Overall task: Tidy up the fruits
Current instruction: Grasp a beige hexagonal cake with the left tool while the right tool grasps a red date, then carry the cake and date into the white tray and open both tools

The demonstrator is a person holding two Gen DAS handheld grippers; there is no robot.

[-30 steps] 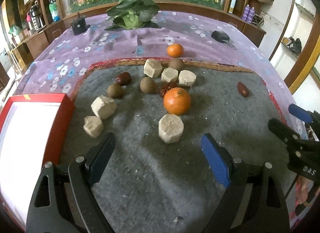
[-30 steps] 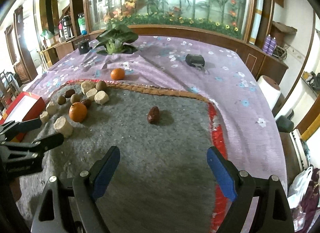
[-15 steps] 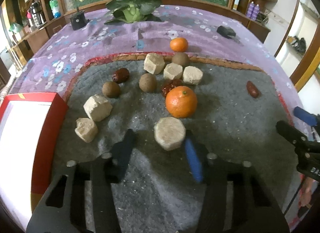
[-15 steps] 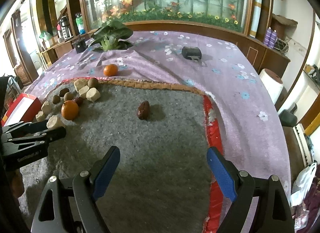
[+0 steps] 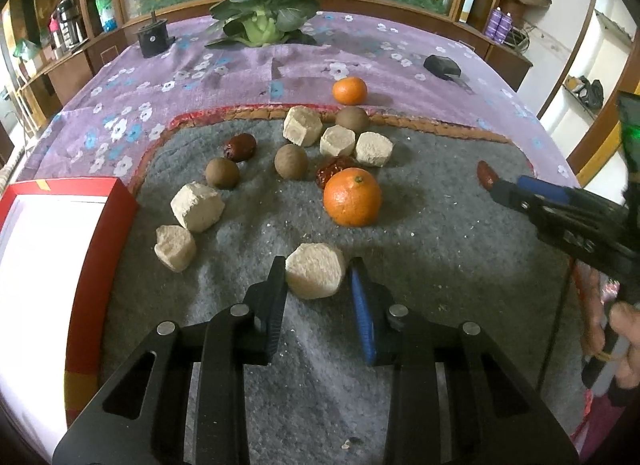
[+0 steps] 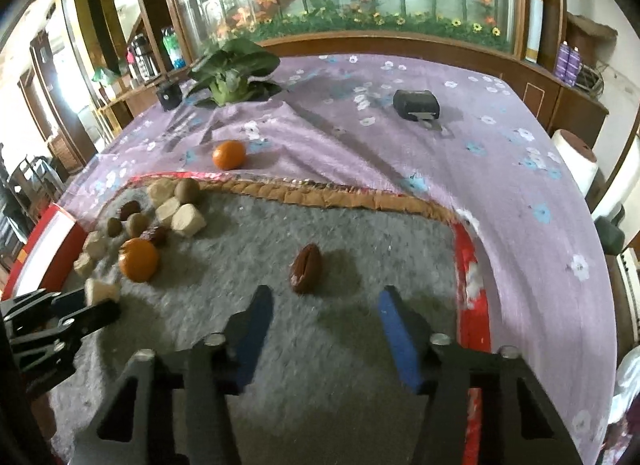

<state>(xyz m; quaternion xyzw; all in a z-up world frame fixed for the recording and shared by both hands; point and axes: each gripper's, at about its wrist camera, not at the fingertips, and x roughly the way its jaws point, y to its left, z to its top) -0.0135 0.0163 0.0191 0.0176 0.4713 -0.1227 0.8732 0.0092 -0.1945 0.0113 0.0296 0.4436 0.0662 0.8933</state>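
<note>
On the grey felt mat (image 5: pixel 420 249) lie oranges, brown round fruits, red dates and several beige blocks. My left gripper (image 5: pixel 318 277) has its jaws closed around the nearest beige block (image 5: pixel 316 270), which rests on the mat. A big orange (image 5: pixel 352 197) lies just behind it. My right gripper (image 6: pixel 322 301) is open, its fingers either side of a lone red date (image 6: pixel 306 268) just ahead on the mat. The date also shows in the left wrist view (image 5: pixel 485 175), beside the right gripper's tip. A second orange (image 5: pixel 349 90) sits on the purple cloth.
A red-rimmed white box (image 5: pixel 52 249) stands at the mat's left edge. A leafy green plant (image 5: pixel 262 13), a black cup (image 5: pixel 152 39) and a black device (image 5: pixel 442 65) sit on the flowered purple cloth (image 6: pixel 400 169) at the back.
My left gripper moved forward and closed around the nearest beige block. My right gripper moved forward and down to the lone date and narrowed its jaws.
</note>
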